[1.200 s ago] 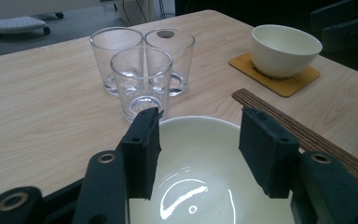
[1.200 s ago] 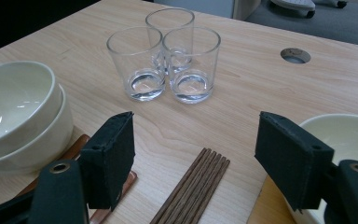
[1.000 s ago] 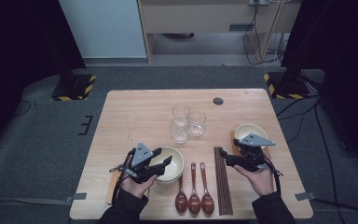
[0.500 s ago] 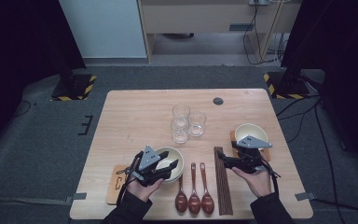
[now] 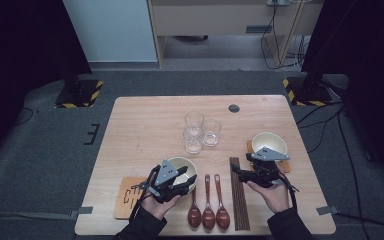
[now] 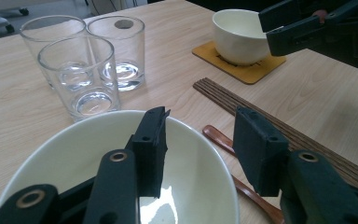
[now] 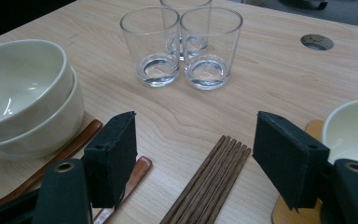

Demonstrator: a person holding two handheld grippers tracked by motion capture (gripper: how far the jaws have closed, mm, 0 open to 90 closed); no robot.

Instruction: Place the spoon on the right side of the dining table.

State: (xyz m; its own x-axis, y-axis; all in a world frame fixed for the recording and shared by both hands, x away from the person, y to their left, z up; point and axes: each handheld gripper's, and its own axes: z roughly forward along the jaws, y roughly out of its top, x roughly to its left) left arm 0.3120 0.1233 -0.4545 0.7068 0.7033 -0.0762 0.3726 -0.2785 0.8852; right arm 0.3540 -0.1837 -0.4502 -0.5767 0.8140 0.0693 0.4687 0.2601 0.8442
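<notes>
The left gripper (image 5: 182,178) is straddling the rim of the top bowl (image 6: 98,154) of a two-bowl stack: in the left gripper view one jaw is sitting inside the bowl against its wall, the other is standing outside the rim with a gap showing, so the pads are not yet pinching it, though the jaws have just been closing with the rim between them. The lower bowl (image 7: 51,126) is showing under it in the right gripper view. Just past these fingers three glasses (image 6: 86,65) are standing bunched together, and to their outer side spoons (image 5: 208,200) are lying on the table (image 5: 145,125). The right gripper (image 5: 240,172) is hovering with its jaws spread wide and nothing between the pads; below and between its fingers the chopsticks (image 7: 209,182) are lying in a bundle. Just beside its outer finger a third bowl (image 5: 269,143) is sitting on a coaster (image 6: 242,70). Another coaster (image 5: 127,197) is lying beside the left hand.
</notes>
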